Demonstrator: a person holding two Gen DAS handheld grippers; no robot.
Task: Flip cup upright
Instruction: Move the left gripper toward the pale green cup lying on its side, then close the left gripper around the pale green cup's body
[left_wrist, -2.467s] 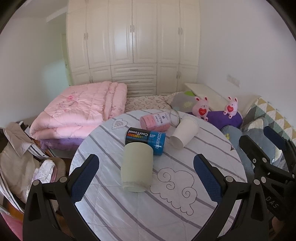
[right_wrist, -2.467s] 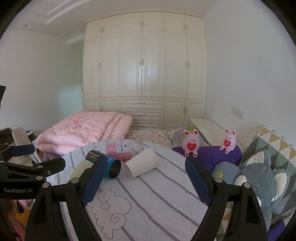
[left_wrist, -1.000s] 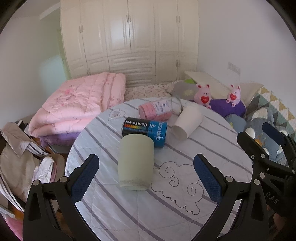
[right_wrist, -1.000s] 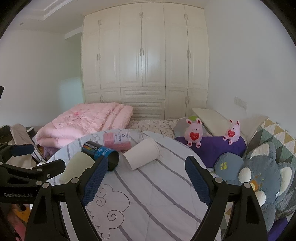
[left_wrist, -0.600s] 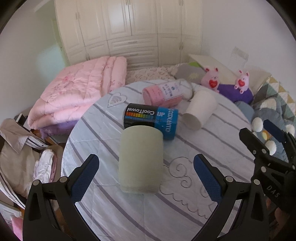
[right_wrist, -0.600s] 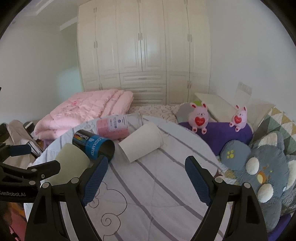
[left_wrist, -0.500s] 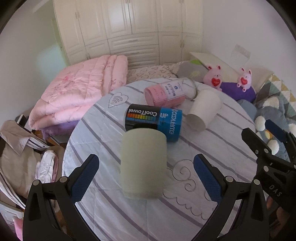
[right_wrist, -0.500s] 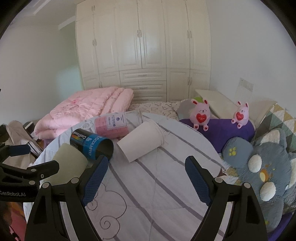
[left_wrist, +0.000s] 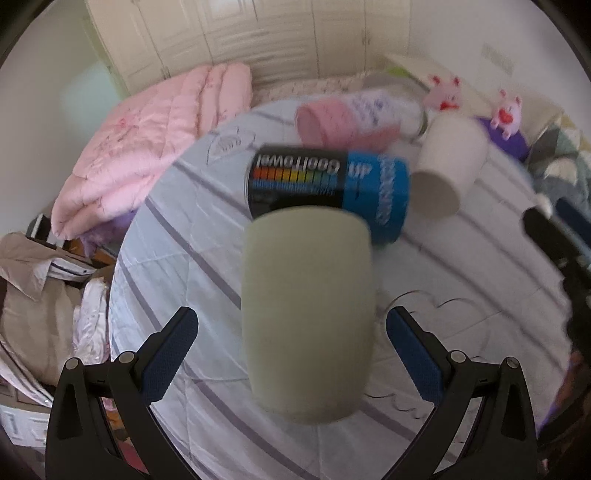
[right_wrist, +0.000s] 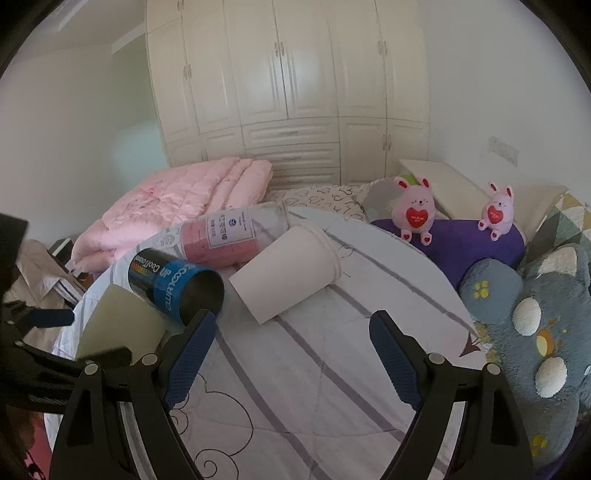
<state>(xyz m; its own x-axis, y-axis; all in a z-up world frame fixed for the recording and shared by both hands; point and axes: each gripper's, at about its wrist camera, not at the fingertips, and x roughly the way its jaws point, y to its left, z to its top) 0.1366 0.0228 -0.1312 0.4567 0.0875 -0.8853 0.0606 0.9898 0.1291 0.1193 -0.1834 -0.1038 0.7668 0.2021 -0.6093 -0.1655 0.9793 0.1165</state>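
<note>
While the cups lie on their sides, this is how things look:

Green cup (left_wrist: 308, 314): it lies on the round table (left_wrist: 177, 236), between the two blue pads of the left gripper (left_wrist: 291, 354). The pads do not touch it. This view is blurry.
Left gripper: wide apart, holding nothing.
Right gripper (right_wrist: 291, 354): wide apart too, holding nothing, over bare striped cloth.
Black and blue can (right_wrist: 177, 280): it lies just behind the green cup. It says "CoolTowel" and "UP", with a row of rainbow bars. Its mouth is dark.
White cup (right_wrist: 288, 273): it lies on its side, just beside the can.
Pink jar (right_wrist: 229, 236): it lies behind the can. Its white label has small writing, too tiny to read.
Pink bunnies (right_wrist: 413, 210): two, each with a red heart.
</note>
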